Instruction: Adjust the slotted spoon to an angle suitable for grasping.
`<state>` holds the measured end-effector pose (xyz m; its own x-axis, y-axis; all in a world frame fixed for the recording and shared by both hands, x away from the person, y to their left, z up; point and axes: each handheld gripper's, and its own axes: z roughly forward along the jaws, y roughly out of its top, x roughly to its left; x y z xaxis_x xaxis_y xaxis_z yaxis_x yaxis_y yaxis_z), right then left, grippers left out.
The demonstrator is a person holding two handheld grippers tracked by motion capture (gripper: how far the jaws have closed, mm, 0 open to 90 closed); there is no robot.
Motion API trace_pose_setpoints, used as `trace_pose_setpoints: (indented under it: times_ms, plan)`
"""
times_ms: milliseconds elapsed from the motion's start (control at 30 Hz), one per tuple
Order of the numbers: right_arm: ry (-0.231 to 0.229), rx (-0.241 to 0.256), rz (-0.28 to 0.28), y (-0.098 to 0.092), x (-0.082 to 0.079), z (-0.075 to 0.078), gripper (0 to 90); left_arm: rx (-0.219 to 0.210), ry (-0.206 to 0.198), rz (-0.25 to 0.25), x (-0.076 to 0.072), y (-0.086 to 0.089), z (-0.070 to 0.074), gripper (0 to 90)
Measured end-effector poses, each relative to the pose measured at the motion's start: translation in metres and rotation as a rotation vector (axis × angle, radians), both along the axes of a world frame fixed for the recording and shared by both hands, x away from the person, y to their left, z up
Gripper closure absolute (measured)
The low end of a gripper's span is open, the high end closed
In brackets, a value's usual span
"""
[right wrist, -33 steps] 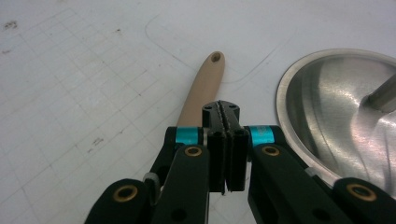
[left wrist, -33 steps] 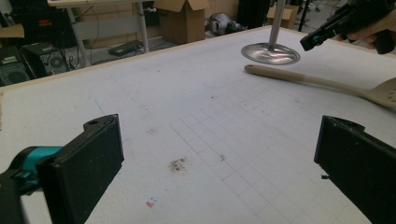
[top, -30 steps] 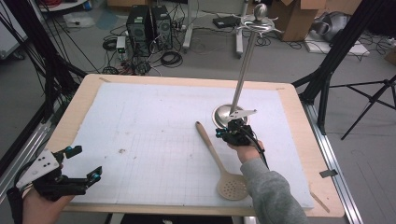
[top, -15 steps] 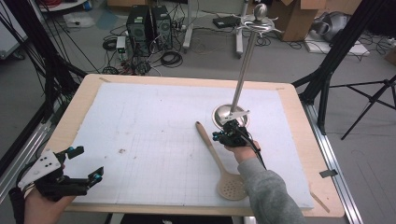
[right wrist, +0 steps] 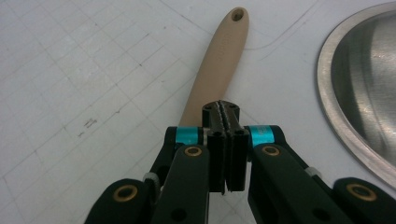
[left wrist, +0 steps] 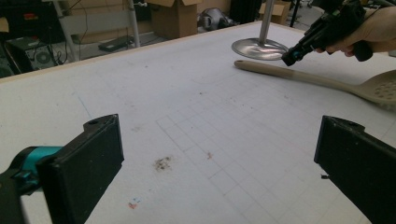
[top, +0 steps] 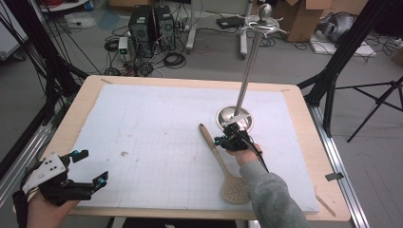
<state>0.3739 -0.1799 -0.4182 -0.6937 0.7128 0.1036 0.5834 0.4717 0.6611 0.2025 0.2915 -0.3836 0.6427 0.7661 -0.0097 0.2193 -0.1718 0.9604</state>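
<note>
A beige slotted spoon (top: 223, 164) is seen lying flat on the white gridded mat (top: 157, 137), its handle end pointing toward the round steel base (top: 234, 118) of an upright metal stand (top: 250, 61), its perforated bowl lying near the mat's front edge beside a grey sleeve (top: 273, 197). The right gripper (top: 224, 140) is held just over the handle — its jaws are pressed together with nothing between them, as is shown in the right gripper view, where the handle (right wrist: 219, 60) runs out beyond the closed tips and the rim of the steel base (right wrist: 355, 93) curves past at the right. The shallow dish-shaped base is seen bare but for the pole rising from it. Well apart, at the table's near left corner, the left gripper (top: 90, 166) is held with its jaws spread wide — nothing is between them.
</note>
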Motion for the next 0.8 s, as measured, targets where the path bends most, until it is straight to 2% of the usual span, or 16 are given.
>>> trace_pose_setpoints:
  times_ms: [233, 333, 467, 600, 667, 800]
  plan:
    - [0.016, -0.025, 0.013, 0.0032, 0.0013, -0.005, 90.0, 0.009, 0.006, -0.001, 0.0003, -0.0011, -0.0012, 1.7]
    - [0.028, -0.014, 0.02, 0.0045, 0.0017, -0.0059, 90.0, 0.016, 0.013, -0.002, 0.0003, -0.0016, -0.0014, 1.8]
    - [0.028, -0.028, 0.027, 0.0042, 0.0018, -0.0065, 90.0, 0.019, 0.011, -0.007, 0.0001, -0.0033, -0.0013, 1.8]
    - [0.03, -0.019, 0.031, 0.0058, 0.0011, -0.0065, 90.0, 0.022, 0.016, -0.008, 0.0004, -0.0041, -0.0023, 1.8]
    - [0.027, -0.022, 0.052, 0.0086, 0.0005, -0.007, 90.0, 0.023, 0.02, -0.007, 0.0009, -0.0045, -0.003, 1.7]
    - [0.026, -0.04, 0.053, 0.0104, 0.002, -0.0083, 90.0, 0.03, 0.025, -0.007, 0.0015, -0.0043, -0.004, 1.7]
